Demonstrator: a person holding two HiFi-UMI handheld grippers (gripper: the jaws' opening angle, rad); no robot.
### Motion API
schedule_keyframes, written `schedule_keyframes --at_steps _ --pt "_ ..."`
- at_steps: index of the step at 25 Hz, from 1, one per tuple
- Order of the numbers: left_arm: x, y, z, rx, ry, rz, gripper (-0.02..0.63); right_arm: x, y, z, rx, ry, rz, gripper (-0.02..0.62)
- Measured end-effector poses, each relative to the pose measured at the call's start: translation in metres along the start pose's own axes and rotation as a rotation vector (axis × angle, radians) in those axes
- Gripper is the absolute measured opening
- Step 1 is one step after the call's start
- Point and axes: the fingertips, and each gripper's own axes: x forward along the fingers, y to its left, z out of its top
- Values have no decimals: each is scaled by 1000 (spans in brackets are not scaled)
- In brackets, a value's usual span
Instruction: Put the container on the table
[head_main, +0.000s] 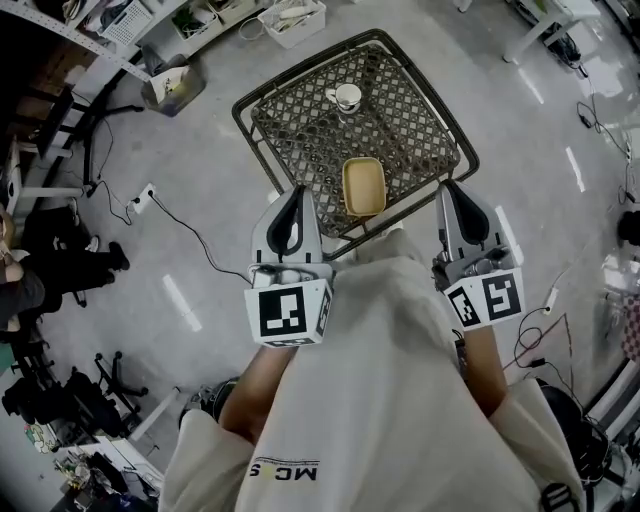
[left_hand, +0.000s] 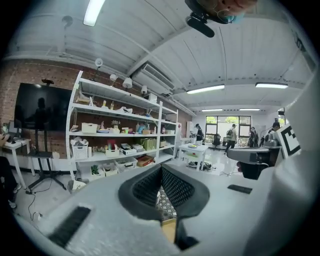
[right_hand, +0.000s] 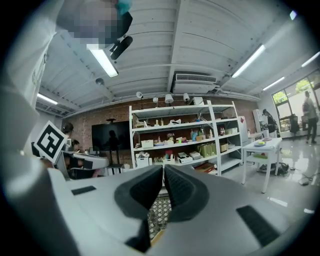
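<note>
Room: open workshop, grey concrete floor (head_main: 220, 170).
White shelving (left_hand: 120, 135) against a brick wall (left_hand: 35, 75), with a dark screen (left_hand: 42, 107) on a stand beside it. White ribbed ceiling (right_hand: 210, 35) with strip lights (right_hand: 102, 60). Windows (left_hand: 240, 121) at far end, possibly glazed doors.

- The room is being lit brightly by ceiling strip lights (left_hand: 93, 11) and far windows (left_hand: 226, 120).
- Picture edges are being bent and darkened by wide-angle lenses.

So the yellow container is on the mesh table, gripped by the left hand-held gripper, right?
Not gripped: the yellow container sits on the mesh table; the left hand-held gripper is shut on nothing, clear of it, per the head view.
</note>
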Motion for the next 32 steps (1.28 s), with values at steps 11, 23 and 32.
schedule_keyframes --at_steps 11,23,32 --pt "-15 -1 9 4 -35 -16 25 -12 7 9 -57 -15 -13 20" --pt "-19 -7 5 0 -36 -24 24 -17 10 2 -76 -1 6 18" --pt "-21 -8 2 -13 -27 -17 25 -18 10 0 -75 8 15 18"
